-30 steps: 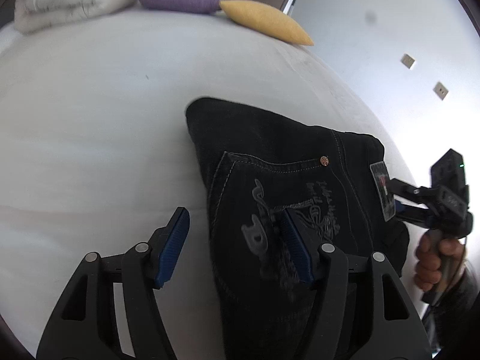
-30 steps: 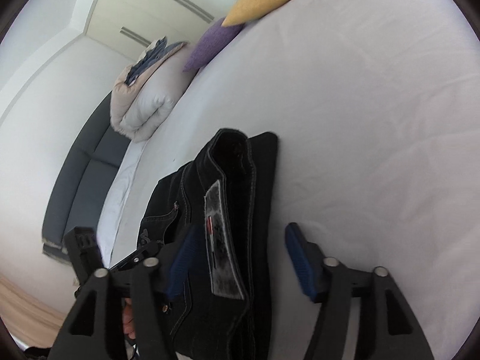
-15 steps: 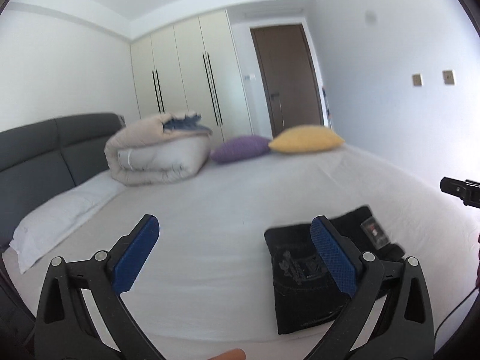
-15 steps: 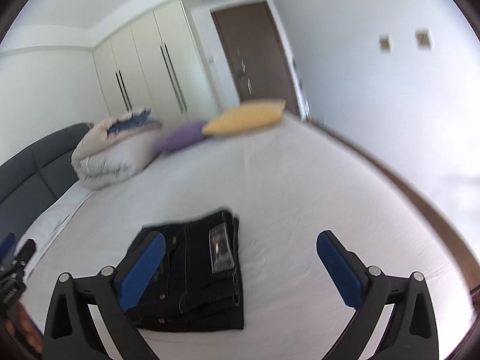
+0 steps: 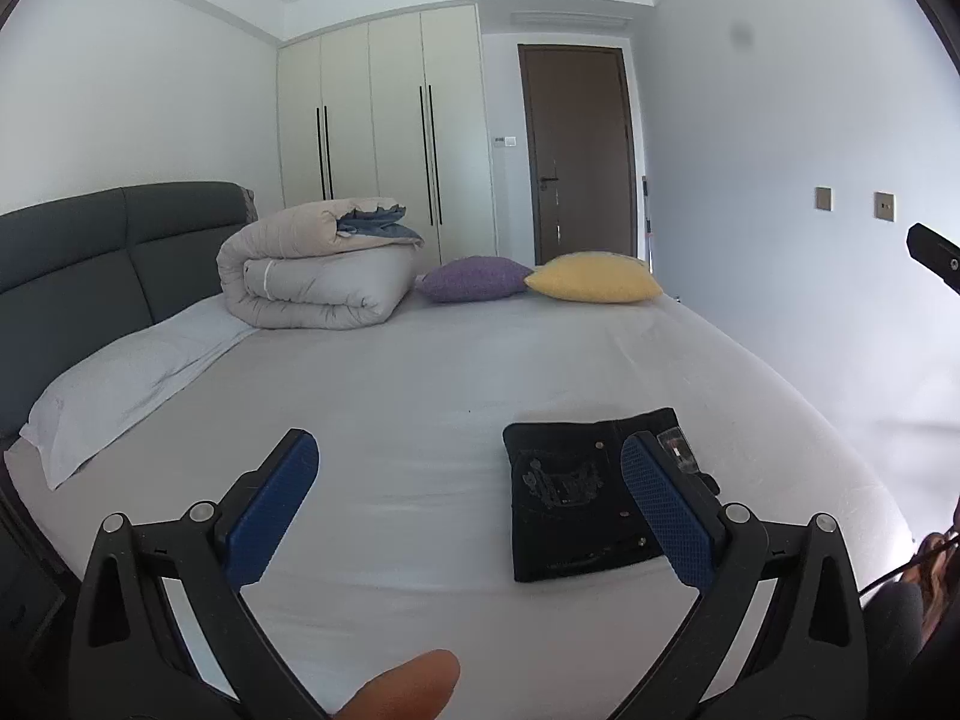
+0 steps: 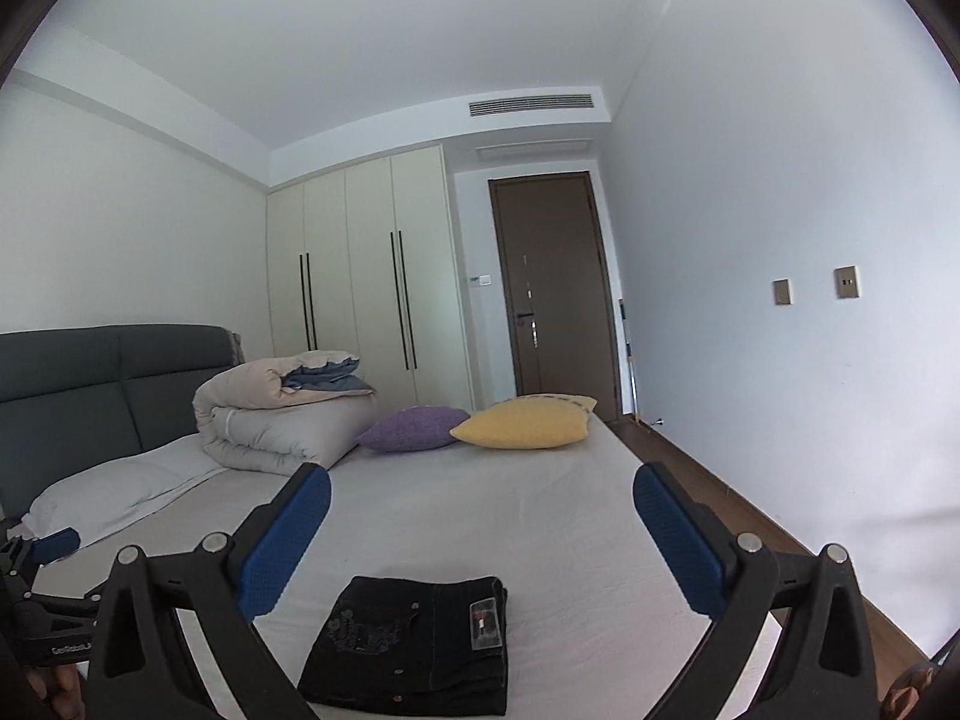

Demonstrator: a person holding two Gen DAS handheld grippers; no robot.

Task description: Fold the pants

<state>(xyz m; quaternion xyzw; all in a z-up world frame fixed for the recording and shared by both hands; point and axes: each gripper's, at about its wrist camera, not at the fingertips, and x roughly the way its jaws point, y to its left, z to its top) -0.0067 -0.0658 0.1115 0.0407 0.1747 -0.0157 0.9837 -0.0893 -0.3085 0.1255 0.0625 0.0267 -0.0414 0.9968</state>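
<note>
On the white bed [image 5: 420, 396], folded black jeans [image 5: 576, 498] lie at five o'clock. Left gripper [image 5: 468, 498] and right gripper [image 6: 480, 534] gape wide, empty; withdraw cleanly, leaving the fold undisturbed.

You see even, soft daylight in both views, with only faint shadows. Both are sharp; fisheye bending curves the walls, and black vignette fills corners at 2 and 10 o'clock.
</note>
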